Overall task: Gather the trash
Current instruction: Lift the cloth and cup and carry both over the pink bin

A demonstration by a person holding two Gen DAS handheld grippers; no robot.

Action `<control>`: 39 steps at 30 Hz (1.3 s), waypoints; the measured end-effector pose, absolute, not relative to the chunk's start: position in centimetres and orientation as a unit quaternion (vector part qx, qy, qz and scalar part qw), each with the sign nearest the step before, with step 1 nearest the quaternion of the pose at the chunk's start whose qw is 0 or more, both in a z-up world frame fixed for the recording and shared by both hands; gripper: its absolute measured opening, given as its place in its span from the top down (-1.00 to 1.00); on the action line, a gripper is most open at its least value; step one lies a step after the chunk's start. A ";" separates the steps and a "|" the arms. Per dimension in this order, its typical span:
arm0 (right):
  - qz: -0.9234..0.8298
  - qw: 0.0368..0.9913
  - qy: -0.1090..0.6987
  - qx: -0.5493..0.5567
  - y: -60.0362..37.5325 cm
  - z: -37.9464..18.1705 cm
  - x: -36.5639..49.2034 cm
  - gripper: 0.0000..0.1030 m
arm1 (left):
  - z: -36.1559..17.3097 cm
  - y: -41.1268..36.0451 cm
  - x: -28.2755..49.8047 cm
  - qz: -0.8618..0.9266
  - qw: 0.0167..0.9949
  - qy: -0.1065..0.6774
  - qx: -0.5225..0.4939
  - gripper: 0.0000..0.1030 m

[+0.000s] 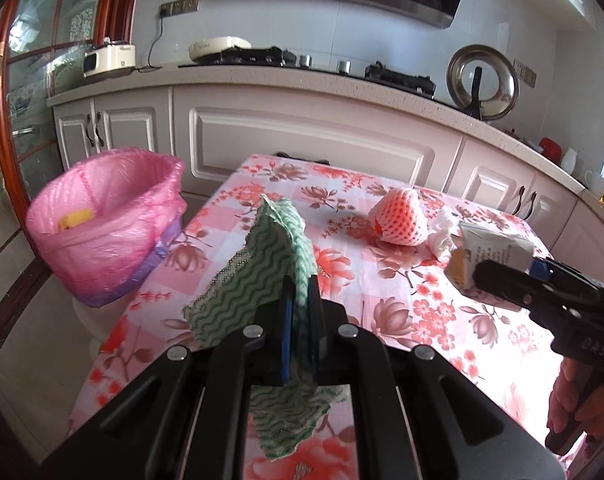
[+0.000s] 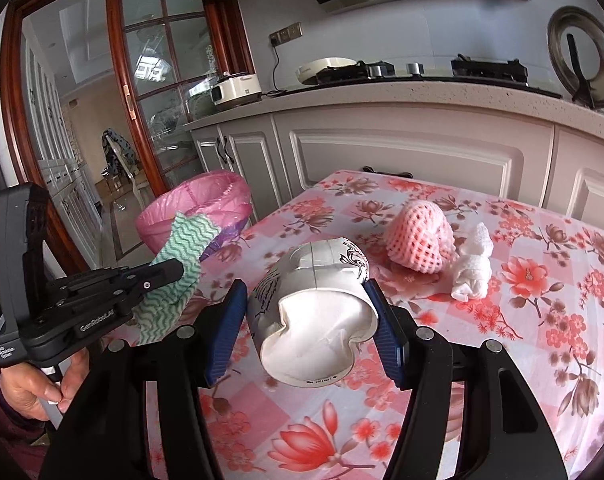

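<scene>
My left gripper point(image 1: 300, 292) is shut on a green wavy-patterned cloth point(image 1: 262, 260) and holds it above the table's left part; the same cloth point(image 2: 174, 264) shows in the right wrist view. My right gripper point(image 2: 305, 300) is shut on a crushed white paper cup point(image 2: 317, 308), held above the table; it shows in the left wrist view point(image 1: 485, 256) too. A pink foam fruit net point(image 1: 401, 216) point(image 2: 417, 240) and a crumpled white tissue point(image 1: 443, 232) point(image 2: 473, 268) lie on the floral tablecloth point(image 1: 361, 292). A bin with a pink liner point(image 1: 102, 224) point(image 2: 198, 208) stands left of the table, a yellow item inside.
Kitchen cabinets and a counter point(image 1: 302, 76) with a stove, a cooker and a pan lid point(image 1: 483, 84) run behind the table. A glass door with a wooden frame point(image 2: 122, 92) is on the left. My hands hold both gripper handles.
</scene>
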State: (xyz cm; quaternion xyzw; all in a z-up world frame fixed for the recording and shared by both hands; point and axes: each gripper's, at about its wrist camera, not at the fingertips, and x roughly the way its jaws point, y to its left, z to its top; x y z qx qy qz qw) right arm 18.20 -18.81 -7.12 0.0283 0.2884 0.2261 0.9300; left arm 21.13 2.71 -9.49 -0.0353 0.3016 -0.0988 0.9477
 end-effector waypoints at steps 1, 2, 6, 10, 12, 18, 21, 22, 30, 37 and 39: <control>0.227 0.930 0.286 0.026 -18.5 -7.0 18.1 -0.13 | -9.2 3.0 20.7 -0.097 0.949 0.297 -0.035 0.87; 0.228 0.931 0.285 0.023 -18.2 -6.9 18.1 -0.13 | -8.9 3.3 20.2 -0.095 0.951 0.291 -0.035 0.87; 0.235 0.931 0.278 0.014 -16.5 -6.5 17.8 -0.13 | -7.6 4.4 18.6 -0.089 0.958 0.269 -0.038 0.87; 0.238 0.933 0.269 0.000 -14.5 -5.9 18.2 -0.13 | -6.4 5.4 17.5 -0.088 0.964 0.249 -0.037 0.87; 0.241 0.933 0.266 -0.005 -13.6 -5.5 18.5 -0.13 | -6.0 6.1 17.0 -0.084 0.966 0.242 -0.039 0.87; 0.265 0.930 0.252 -0.025 -10.4 -4.1 20.0 -0.13 | -4.8 8.2 16.3 -0.065 0.973 0.218 -0.027 0.87; 0.279 0.928 0.243 -0.032 -8.4 -3.4 21.0 -0.13 | -4.3 9.5 16.5 -0.052 0.976 0.210 -0.024 0.87; 0.284 0.927 0.241 -0.035 -7.8 -3.1 21.3 -0.13 | -4.1 9.9 16.8 -0.047 0.976 0.209 -0.024 0.87; 0.318 0.919 0.226 -0.049 -3.0 -1.9 24.6 -0.13 | -2.9 13.7 19.0 -0.015 0.980 0.196 -0.010 0.87; 0.343 0.909 0.234 -0.042 0.6 -1.9 28.4 -0.13 | -2.1 17.0 21.4 0.016 0.983 0.181 -0.007 0.87; 0.349 0.906 0.238 -0.036 1.5 -2.0 29.6 -0.13 | -2.2 18.0 22.4 0.024 0.983 0.184 -0.010 0.87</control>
